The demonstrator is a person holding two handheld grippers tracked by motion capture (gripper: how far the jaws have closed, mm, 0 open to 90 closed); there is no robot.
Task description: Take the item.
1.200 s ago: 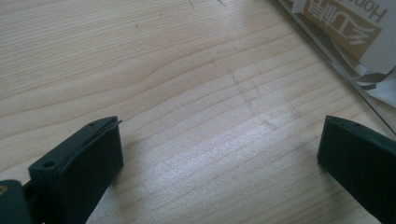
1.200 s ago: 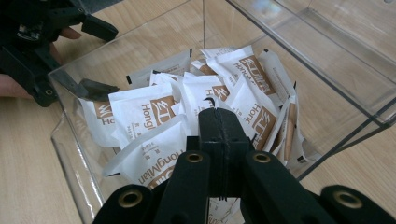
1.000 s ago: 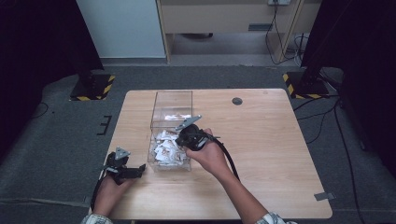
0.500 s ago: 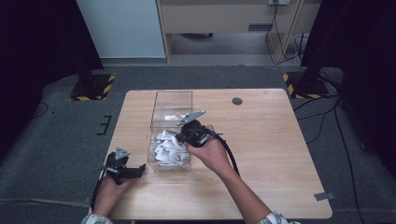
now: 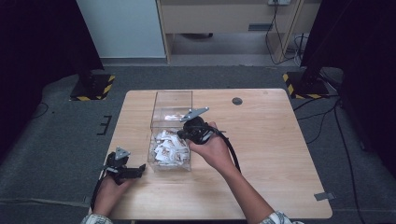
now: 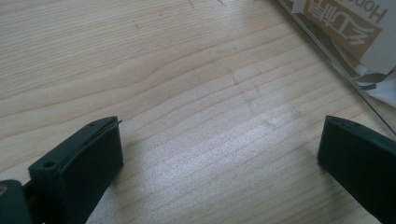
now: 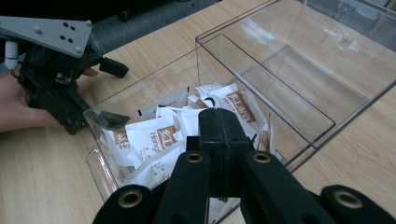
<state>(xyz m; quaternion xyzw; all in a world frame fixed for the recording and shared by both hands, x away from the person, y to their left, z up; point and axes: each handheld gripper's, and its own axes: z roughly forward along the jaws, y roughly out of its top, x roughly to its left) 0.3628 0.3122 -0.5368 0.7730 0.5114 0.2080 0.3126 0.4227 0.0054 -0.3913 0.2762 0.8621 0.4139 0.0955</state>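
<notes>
While sachets (image 5: 169,148) fill one compartment, clear walls (image 5: 172,164) (see-through) ring them.

The right tongs (image 5: 183,134) hover over white sachets (image 5: 169,148) in the clear box (image 5: 171,100); the left tongs (image 5: 140,169) rest apart.

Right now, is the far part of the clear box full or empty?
Empty. In the right gripper view, the far part shows bare clear walls and floor, while the white packets lie in the near part.

A wooden table (image 5: 271,154) stands on grey carpet (image 5: 56,140), with a round dark disc (image 5: 237,101) near its far edge.
</notes>
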